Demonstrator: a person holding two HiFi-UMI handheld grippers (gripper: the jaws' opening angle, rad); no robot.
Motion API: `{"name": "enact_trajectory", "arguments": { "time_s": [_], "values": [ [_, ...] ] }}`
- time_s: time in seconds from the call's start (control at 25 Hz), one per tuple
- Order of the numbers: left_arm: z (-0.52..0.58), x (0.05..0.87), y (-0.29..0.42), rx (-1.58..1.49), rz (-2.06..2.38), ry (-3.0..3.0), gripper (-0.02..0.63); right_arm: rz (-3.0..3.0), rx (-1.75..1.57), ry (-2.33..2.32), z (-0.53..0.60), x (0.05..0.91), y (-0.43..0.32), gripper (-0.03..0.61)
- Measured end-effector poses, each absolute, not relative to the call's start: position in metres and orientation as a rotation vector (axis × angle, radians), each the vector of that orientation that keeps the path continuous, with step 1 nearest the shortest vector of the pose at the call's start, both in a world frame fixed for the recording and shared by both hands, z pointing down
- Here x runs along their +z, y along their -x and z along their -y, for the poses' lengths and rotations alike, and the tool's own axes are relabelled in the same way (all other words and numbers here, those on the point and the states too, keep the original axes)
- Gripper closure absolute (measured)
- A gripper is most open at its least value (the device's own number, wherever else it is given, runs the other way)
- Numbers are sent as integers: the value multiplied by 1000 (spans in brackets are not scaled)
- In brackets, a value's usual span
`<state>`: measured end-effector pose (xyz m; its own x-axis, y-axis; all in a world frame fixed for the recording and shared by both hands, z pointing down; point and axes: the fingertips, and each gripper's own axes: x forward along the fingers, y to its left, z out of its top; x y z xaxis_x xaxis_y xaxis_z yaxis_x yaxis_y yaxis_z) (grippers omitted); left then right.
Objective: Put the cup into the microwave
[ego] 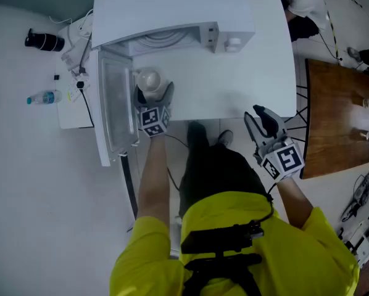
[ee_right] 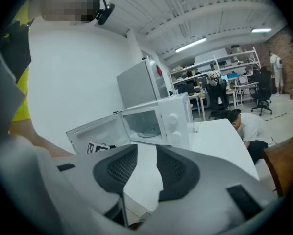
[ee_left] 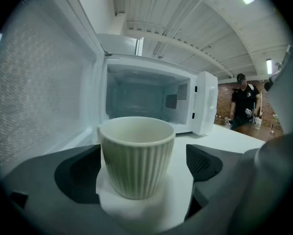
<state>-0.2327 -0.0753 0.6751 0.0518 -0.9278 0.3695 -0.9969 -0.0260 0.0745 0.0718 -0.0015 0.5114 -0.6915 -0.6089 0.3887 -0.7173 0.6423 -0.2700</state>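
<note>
A pale ribbed cup [ego: 149, 79] [ee_left: 136, 155] stands on the white table [ego: 246, 85], just in front of the white microwave [ego: 172, 11] [ee_left: 136, 94]. The microwave door [ego: 113, 113] is swung wide to the left and the cavity looks bare. My left gripper [ego: 153, 94] [ee_left: 142, 166] is open around the cup, with a gap showing at the right pad [ee_left: 203, 161]. My right gripper [ego: 263, 121] [ee_right: 145, 164] hovers at the table's front right edge. Only a narrow gap parts its jaws, and nothing is between them.
Left of the microwave lie a water bottle [ego: 44, 97], a black cylinder [ego: 44, 41] and cables [ego: 79, 73]. A brown wooden table [ego: 339, 116] stands to the right. One person [ego: 302, 5] crouches behind the white table and another person [ee_left: 244, 102] stands farther back.
</note>
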Motion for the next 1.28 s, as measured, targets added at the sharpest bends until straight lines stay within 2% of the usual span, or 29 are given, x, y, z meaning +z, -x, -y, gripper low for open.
{"name": "enact_trajectory", "arguments": {
  "time_s": [0.08, 0.24, 0.32, 0.52, 0.8, 0.88, 0.96, 1.28],
  "values": [
    [84, 682, 237, 315, 1953, -2021, 88, 2592, 592, -1041, 1, 515, -66, 451],
    [93, 679, 242, 281, 1994, -2042, 152, 2572, 572, -997, -2, 520, -58, 451],
    [98, 679, 241, 304, 1976, -2061, 158, 2561, 564, -990, -1, 523, -57, 451],
    [102, 669, 229, 287, 1972, -2062, 160, 2546, 584, -1009, 3, 524, -58, 451],
    [156, 607, 201, 231, 1926, -2196, 161, 2544, 640, -1033, 10, 528, -55, 451],
    [182, 603, 199, 236, 1918, -2206, 161, 2547, 660, -1043, 13, 527, -52, 451],
    [206, 600, 197, 241, 1917, -2217, 160, 2555, 677, -1048, 14, 526, -48, 488],
    [264, 606, 192, 241, 1935, -2204, 160, 2550, 713, -1058, 13, 533, -49, 488]
  ]
}}
